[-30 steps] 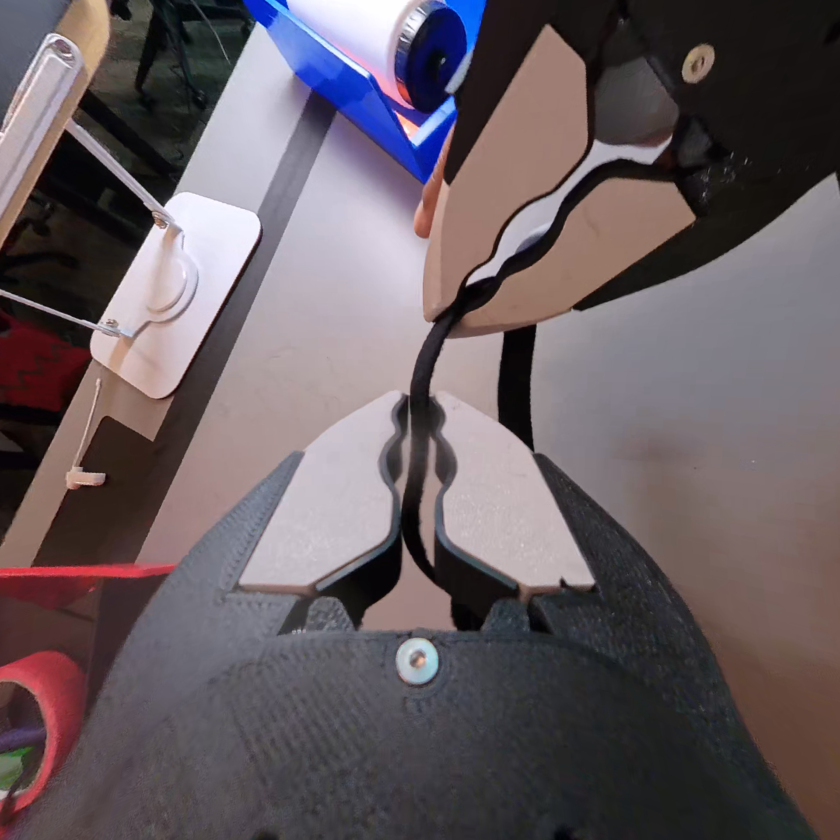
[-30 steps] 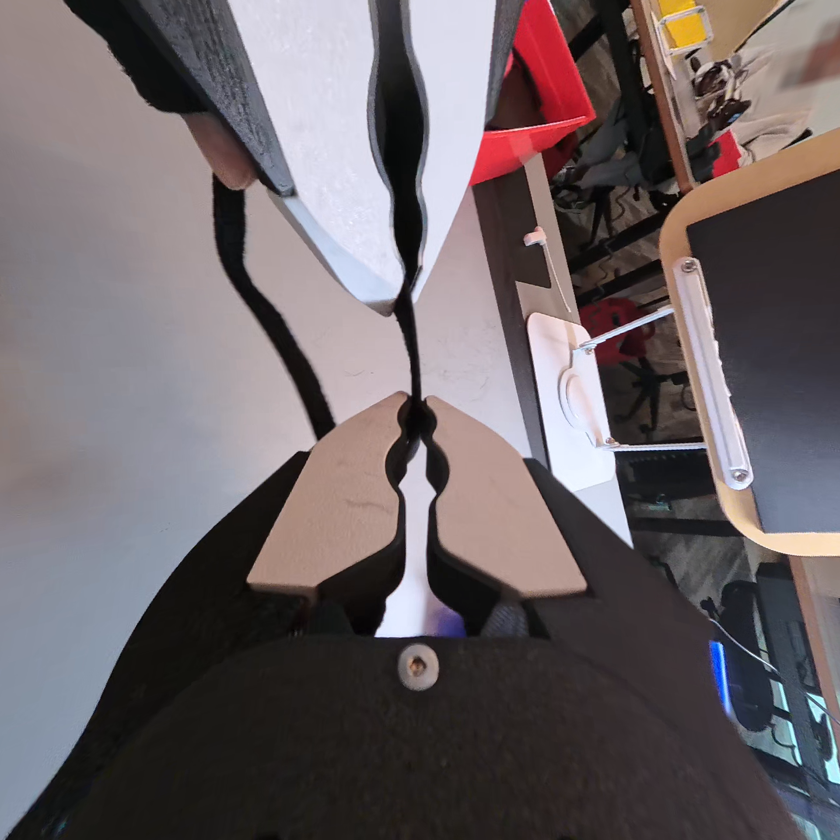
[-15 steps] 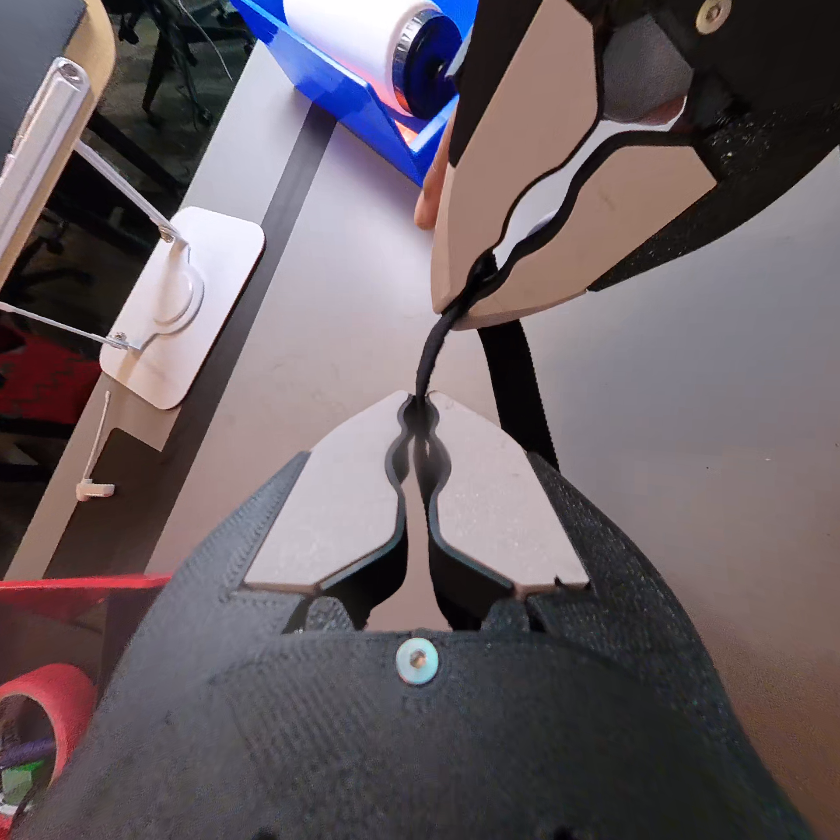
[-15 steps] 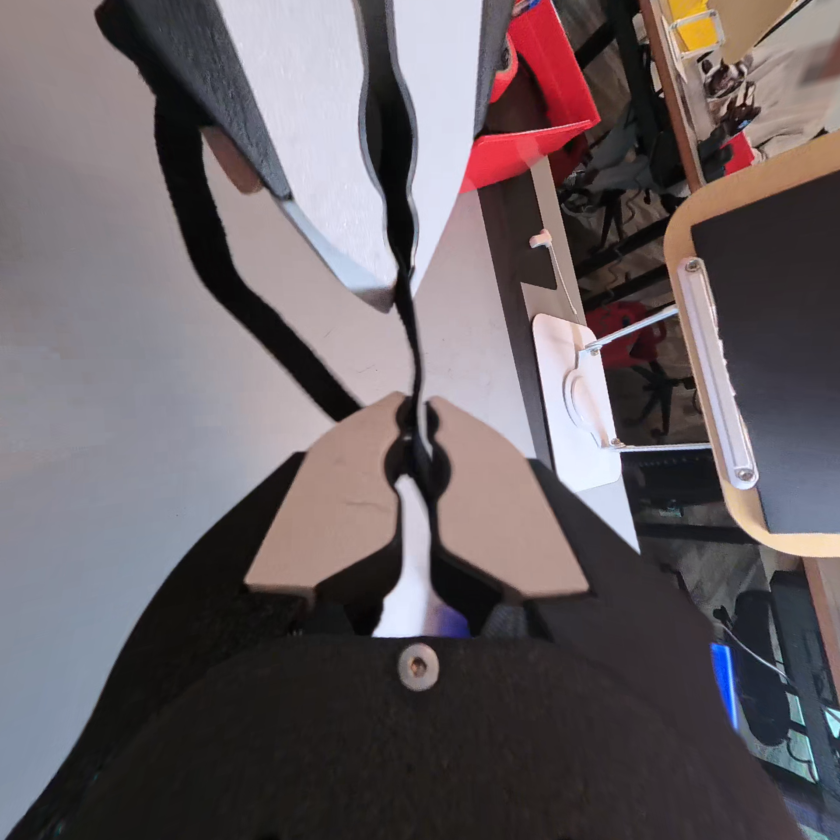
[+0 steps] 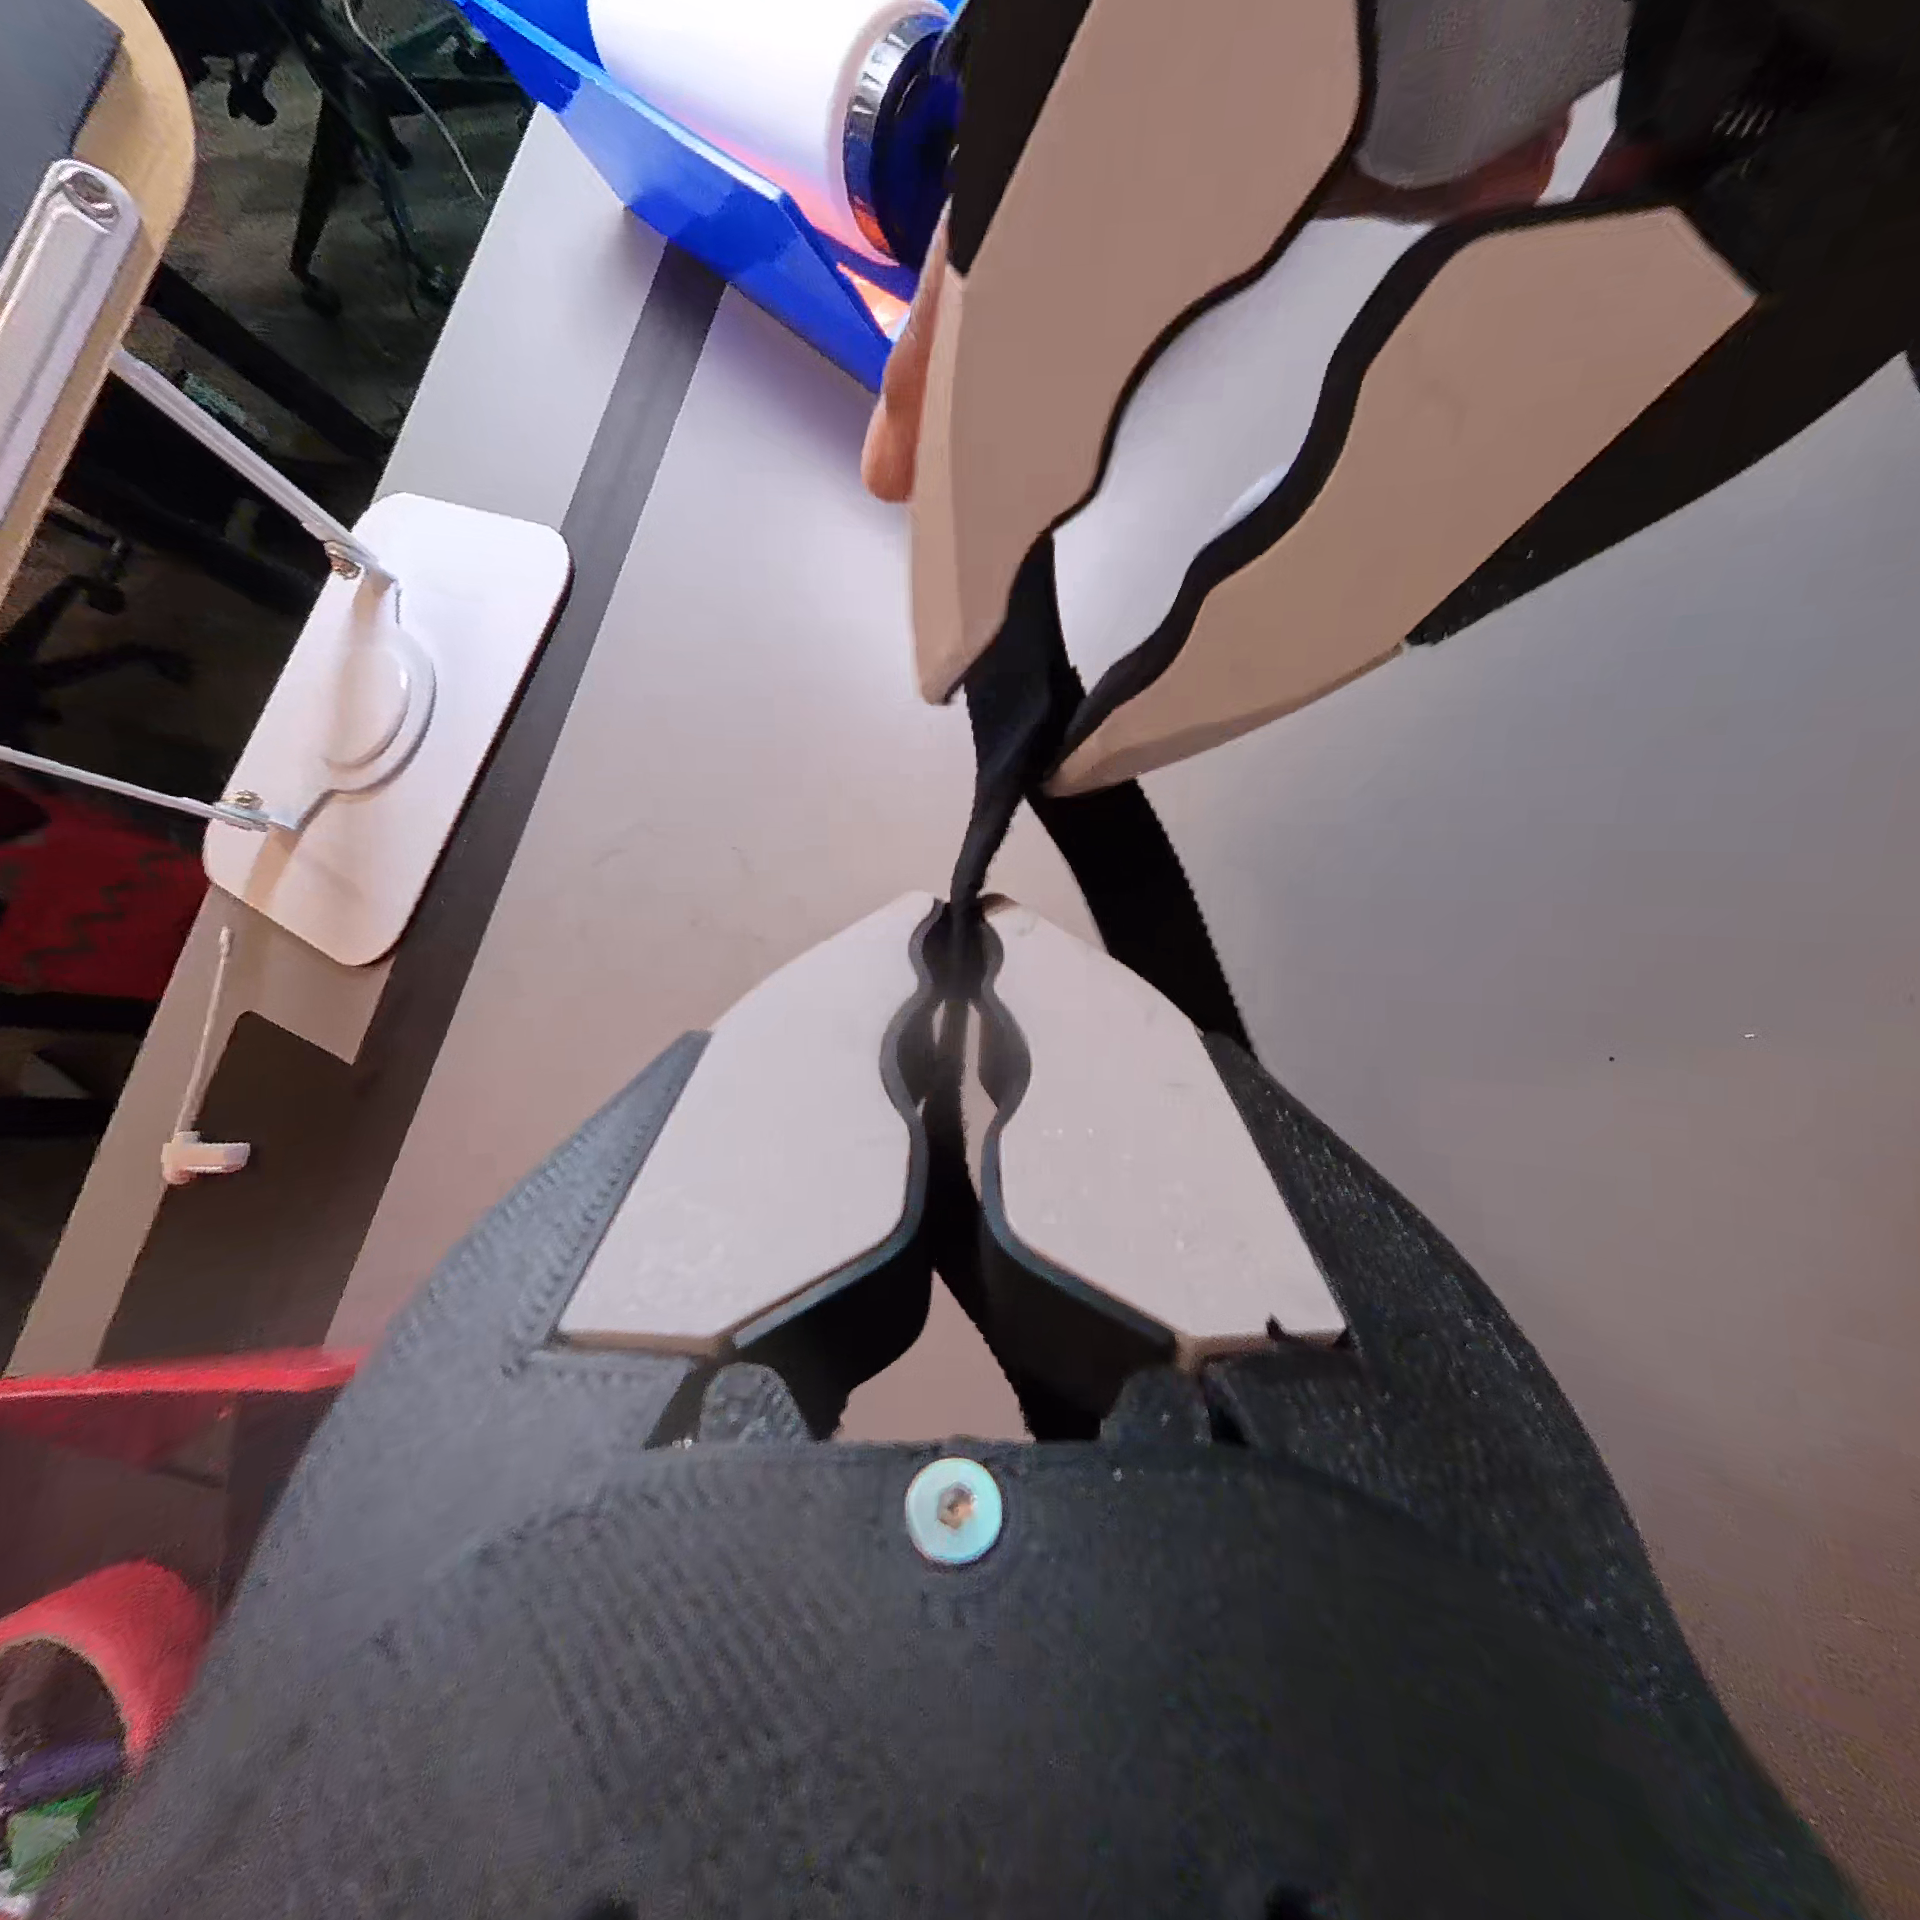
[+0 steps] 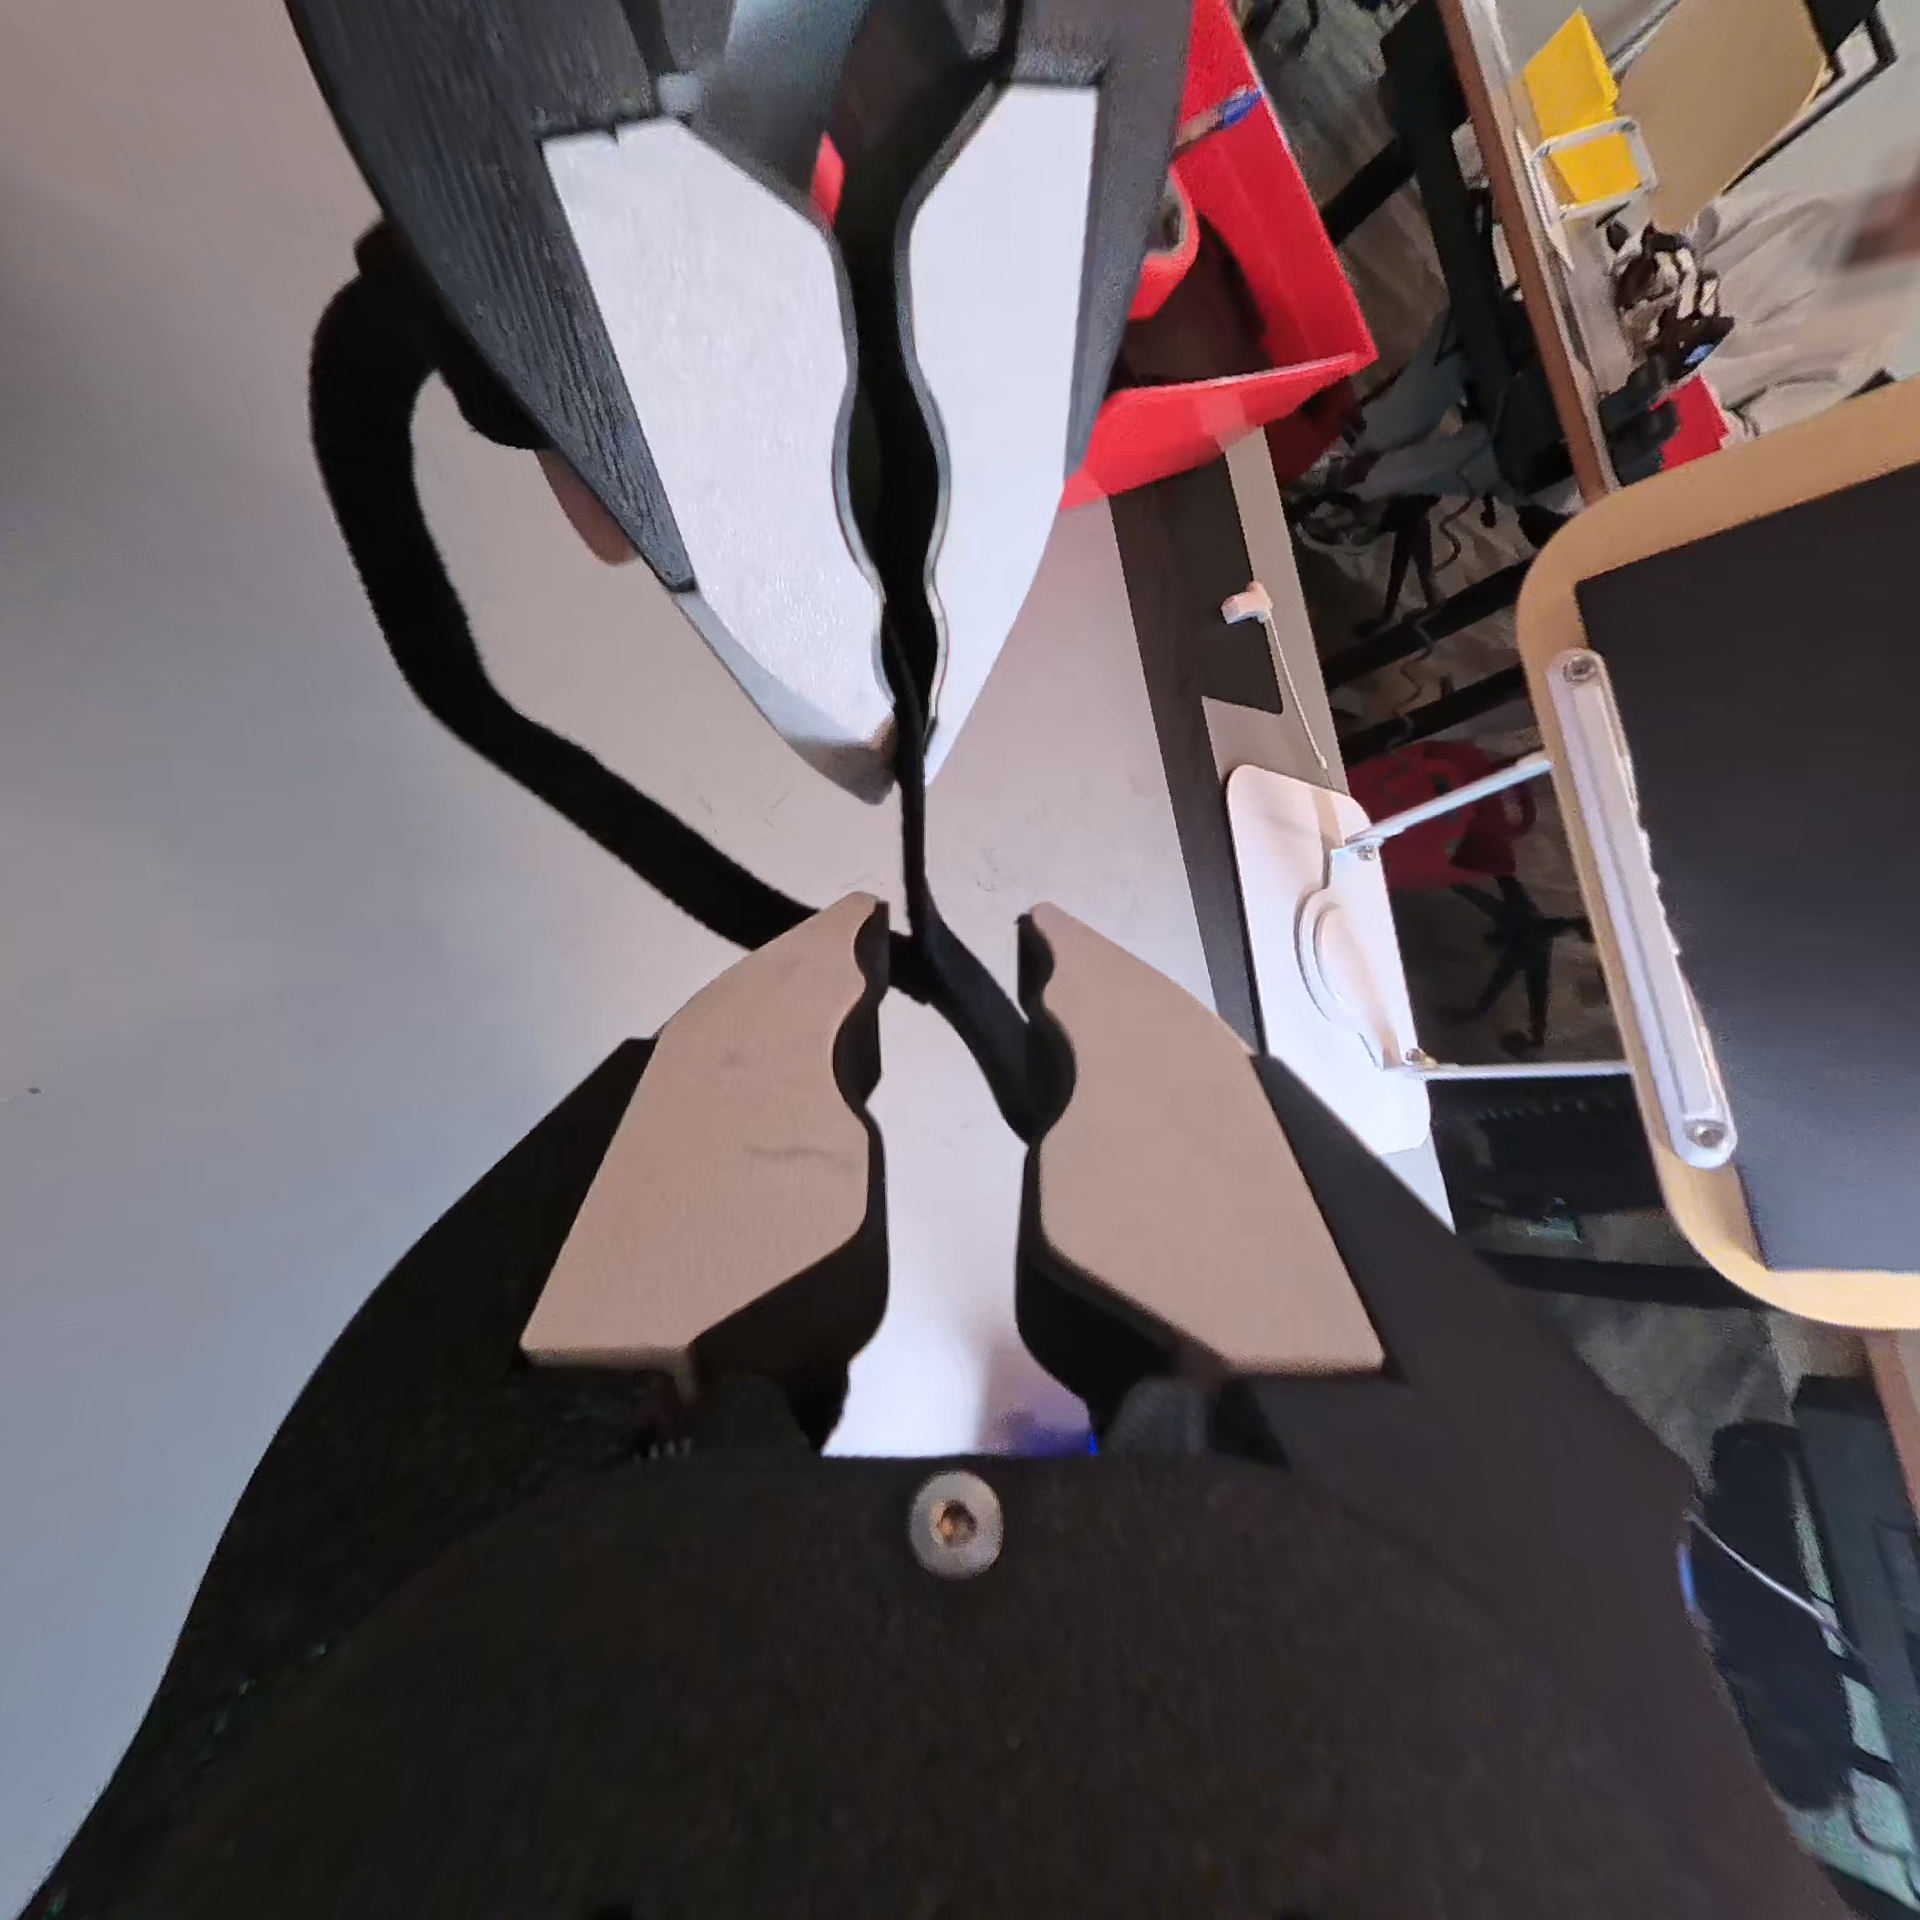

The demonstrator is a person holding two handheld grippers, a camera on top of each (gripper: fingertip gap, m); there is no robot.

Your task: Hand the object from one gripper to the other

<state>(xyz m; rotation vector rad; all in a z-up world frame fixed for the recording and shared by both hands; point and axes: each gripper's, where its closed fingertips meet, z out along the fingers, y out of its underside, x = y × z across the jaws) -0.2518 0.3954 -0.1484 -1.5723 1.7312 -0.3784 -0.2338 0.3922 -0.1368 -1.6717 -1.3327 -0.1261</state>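
A black fabric strap (image 5: 987, 821) hangs in the air over the grey table (image 5: 1507, 1039). My left gripper (image 5: 961, 912) is shut on it, and the strap runs through its jaws. My right gripper (image 5: 1000, 732) faces it from the upper right, open, with the strap lying loose in the gap. In the right wrist view my right gripper (image 6: 953, 920) is open. The strap (image 6: 971, 1003) rests against its right finger there. The left gripper (image 6: 906, 764) above is clamped on the strap, and a loop (image 6: 436, 623) trails off to the left.
A blue bin (image 5: 727, 208) with a white roll (image 5: 748, 73) stands at the far table edge. A white stand base (image 5: 395, 727) and a white zip tie (image 5: 203, 1081) lie at the left edge. A red bin (image 6: 1226, 416) holds a red tape roll (image 5: 114, 1631). My left and right fingertips are right by each other.
My right gripper has opened and let go of the strap. The left gripper stays shut on it. The two grippers have drawn slightly apart.
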